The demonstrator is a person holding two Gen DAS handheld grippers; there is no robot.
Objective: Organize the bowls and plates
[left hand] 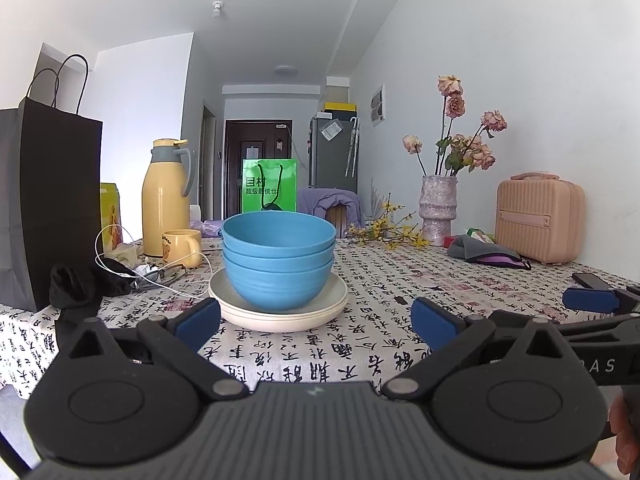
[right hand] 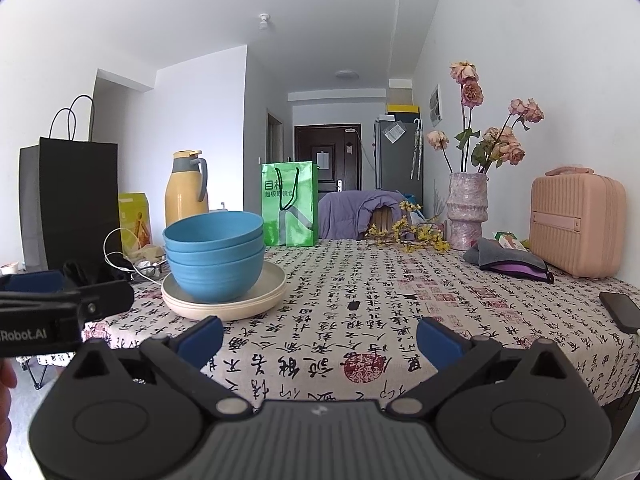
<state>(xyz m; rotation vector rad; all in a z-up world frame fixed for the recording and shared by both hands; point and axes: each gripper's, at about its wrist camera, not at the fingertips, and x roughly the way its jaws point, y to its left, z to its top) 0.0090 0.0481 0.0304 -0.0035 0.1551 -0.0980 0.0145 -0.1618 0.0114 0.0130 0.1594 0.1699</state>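
Three blue bowls (left hand: 279, 262) (right hand: 215, 254) sit nested on a stack of cream plates (left hand: 320, 307) (right hand: 267, 292) on the patterned tablecloth. My left gripper (left hand: 316, 322) is open, its blue pads spread wide just in front of the stack, with nothing between them. My right gripper (right hand: 320, 340) is also open and holds nothing; the stack lies ahead and to its left. The right gripper's blue tip (left hand: 590, 300) shows at the right edge of the left wrist view, and the left gripper's side (right hand: 60, 300) shows at the left edge of the right wrist view.
A black paper bag (left hand: 48, 200), a yellow thermos (left hand: 166, 196), a yellow mug (left hand: 182, 248), glasses and a white cable (left hand: 156, 276) crowd the left. A green bag (right hand: 288, 204), a flower vase (right hand: 466, 212), a pink case (right hand: 576, 224), a grey pouch (right hand: 508, 260) and a phone (right hand: 622, 310) stand right.
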